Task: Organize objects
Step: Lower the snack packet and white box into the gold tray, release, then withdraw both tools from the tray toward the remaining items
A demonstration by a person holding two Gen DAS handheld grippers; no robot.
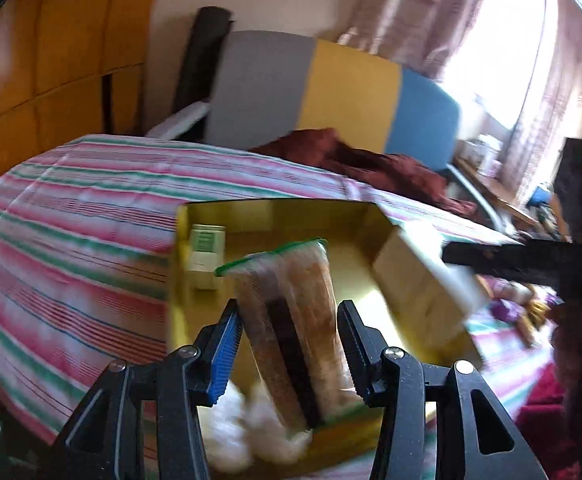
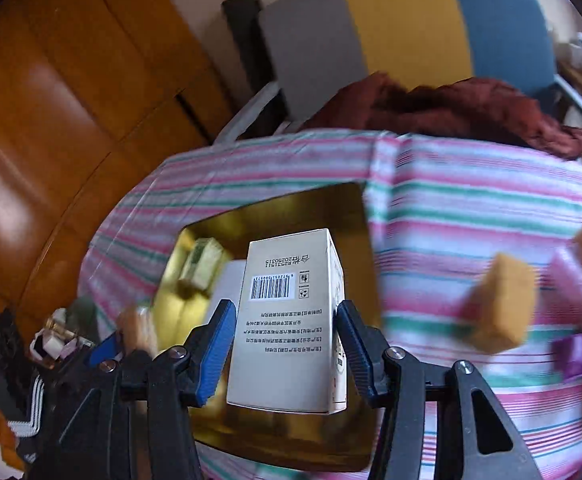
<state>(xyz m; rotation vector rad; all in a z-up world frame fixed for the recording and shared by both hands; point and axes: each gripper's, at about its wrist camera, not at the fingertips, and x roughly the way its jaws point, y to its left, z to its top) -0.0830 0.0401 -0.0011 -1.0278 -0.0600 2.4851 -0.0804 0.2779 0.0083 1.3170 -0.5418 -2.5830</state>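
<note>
Placing step: my left tool (image 1: 289, 348) is clamped on the bag (image 1: 291, 320), my right tool (image 2: 287, 354) on the carton (image 2: 291, 320), both over the box (image 2: 275, 216). Next: lower, release inside.

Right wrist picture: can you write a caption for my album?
The right tool holds a white barcode box above the gold tray on the striped cloth.

box interior: small green carton (image 1: 205, 254) blocks far-left corner | white carton (image 1: 423, 288) crowds right wall | middle floor open
</note>
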